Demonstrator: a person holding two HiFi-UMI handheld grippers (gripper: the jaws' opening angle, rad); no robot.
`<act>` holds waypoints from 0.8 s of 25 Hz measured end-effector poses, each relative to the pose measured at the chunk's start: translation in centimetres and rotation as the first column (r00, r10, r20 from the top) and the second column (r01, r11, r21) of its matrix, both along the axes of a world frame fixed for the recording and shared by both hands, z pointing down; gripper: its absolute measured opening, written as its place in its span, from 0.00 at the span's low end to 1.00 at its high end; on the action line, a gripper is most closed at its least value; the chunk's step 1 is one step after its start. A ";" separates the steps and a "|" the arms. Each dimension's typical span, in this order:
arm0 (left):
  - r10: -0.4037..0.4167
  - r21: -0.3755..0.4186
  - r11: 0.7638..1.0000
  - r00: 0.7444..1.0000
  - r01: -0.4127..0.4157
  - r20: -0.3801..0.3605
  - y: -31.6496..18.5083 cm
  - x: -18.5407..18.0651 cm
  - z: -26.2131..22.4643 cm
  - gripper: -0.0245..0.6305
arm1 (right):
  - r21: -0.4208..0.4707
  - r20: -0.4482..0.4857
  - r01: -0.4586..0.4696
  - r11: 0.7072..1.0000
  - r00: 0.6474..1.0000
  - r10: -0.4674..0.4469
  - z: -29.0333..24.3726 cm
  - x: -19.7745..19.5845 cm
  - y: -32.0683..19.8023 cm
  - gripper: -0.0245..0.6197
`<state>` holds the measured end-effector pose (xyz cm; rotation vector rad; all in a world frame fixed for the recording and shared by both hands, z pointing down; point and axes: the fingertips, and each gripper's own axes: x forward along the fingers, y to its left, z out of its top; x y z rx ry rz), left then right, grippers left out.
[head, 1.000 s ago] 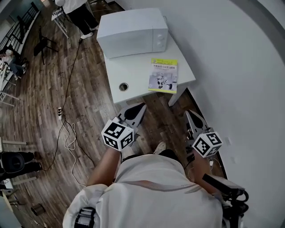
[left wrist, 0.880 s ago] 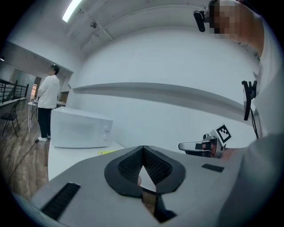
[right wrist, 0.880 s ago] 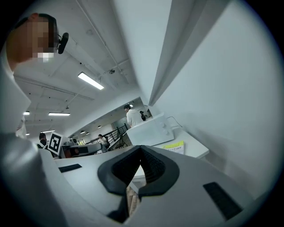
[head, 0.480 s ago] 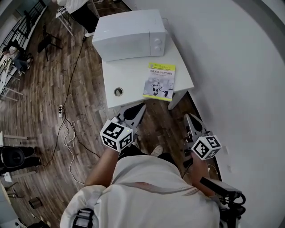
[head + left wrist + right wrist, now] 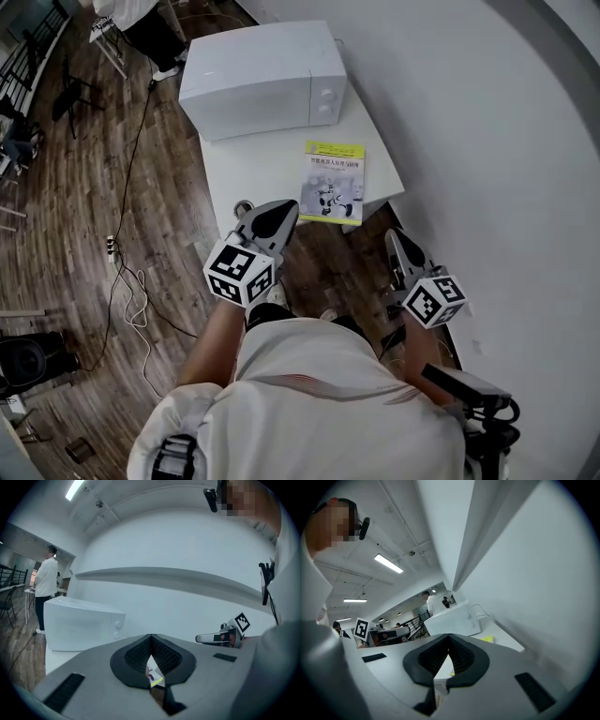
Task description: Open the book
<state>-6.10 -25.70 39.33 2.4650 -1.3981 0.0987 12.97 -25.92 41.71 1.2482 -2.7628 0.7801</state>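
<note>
**jay:** your book [image 5: 334, 181] is lying flat and closed on the white table [image 5: 234, 169], right side, close to the near edge, with the microwave [image 5: 258, 75] behind it on the far side. Neither claw has reached it. Your left gripper [image 5: 267, 221] is at the table's near edge, just left of the book. Your right gripper [image 5: 397, 246] is off the table, nearer you and to the right. Both have their jaws pressed together with nothing in them

**mo:** yeah, and it looks like a thin softcover, so I'd guess light, floppy, glossy. Pinch the whole thing and you'll just lift it shut. I'd pin it flat with one closed tip by the left edge, where I reckon the spine is (can't really tell from here). Then slip the other tip under the cover at the near right corner

**jay:** agreed, and go easy, a cover like that probably slides on the smooth top and creases if you drag it
</note>
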 end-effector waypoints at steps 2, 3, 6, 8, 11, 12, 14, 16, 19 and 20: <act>0.016 -0.001 1.000 1.000 -0.016 -0.005 -1.1 -1.4 0.1 0.05 | 0.008 -0.012 -0.015 1.000 1.000 0.015 -0.6 -1.5 -1.0 0.04; 0.024 -0.004 1.000 1.000 -0.024 -0.008 -1.6 -2.1 0.2 0.05 | 0.012 -0.020 -0.021 1.000 1.000 0.021 -0.8 -2.4 -1.5 0.04; 0.052 -0.011 0.999 0.999 -0.052 -0.016 -2.8 -4.5 0.6 0.05 | 0.027 -0.050 -0.019 0.999 0.999 0.020 -1.3 -5.6 -2.0 0.04; 0.075 -0.017 0.997 0.997 -0.075 -0.018 -3.7 -5.7 0.9 0.05 | 0.035 -0.050 -0.017 0.999 0.999 0.019 -1.6 -7.5 -2.0 0.04; 0.112 -0.025 0.993 0.994 -0.112 -0.003 -4.7 -6.5 1.3 0.05 | 0.031 -0.053 -0.048 0.998 0.997 0.050 -1.9 -8.6 -2.2 0.04; 0.122 -0.030 0.992 0.993 -0.122 0.000 -5.0 -6.6 1.5 0.05 | 0.025 -0.056 -0.062 0.998 0.996 0.064 -1.7 -8.6 -2.4 0.04; 0.141 -0.042 0.989 0.990 -0.140 0.010 -5.4 -6.4 2.0 0.05 | 0.010 -0.059 -0.085 0.996 0.995 0.086 -1.3 -8.2 -2.7 0.04; 0.174 -0.045 0.984 0.985 -0.174 0.007 -5.6 -5.4 2.5 0.05 | -0.001 -0.059 -0.102 0.995 0.993 0.102 -0.7 -7.3 -3.2 0.04; 0.210 -0.055 0.976 0.978 -0.209 0.012 -6.4 -3.6 3.6 0.06 | -0.013 -0.050 -0.120 0.993 0.992 0.119 0.3 -5.5 -4.1 0.04; 0.213 -0.064 0.975 0.977 -0.211 0.027 -6.6 -2.9 4.1 0.06 | -0.020 -0.049 -0.122 0.992 0.991 0.120 0.7 -4.8 -4.2 0.04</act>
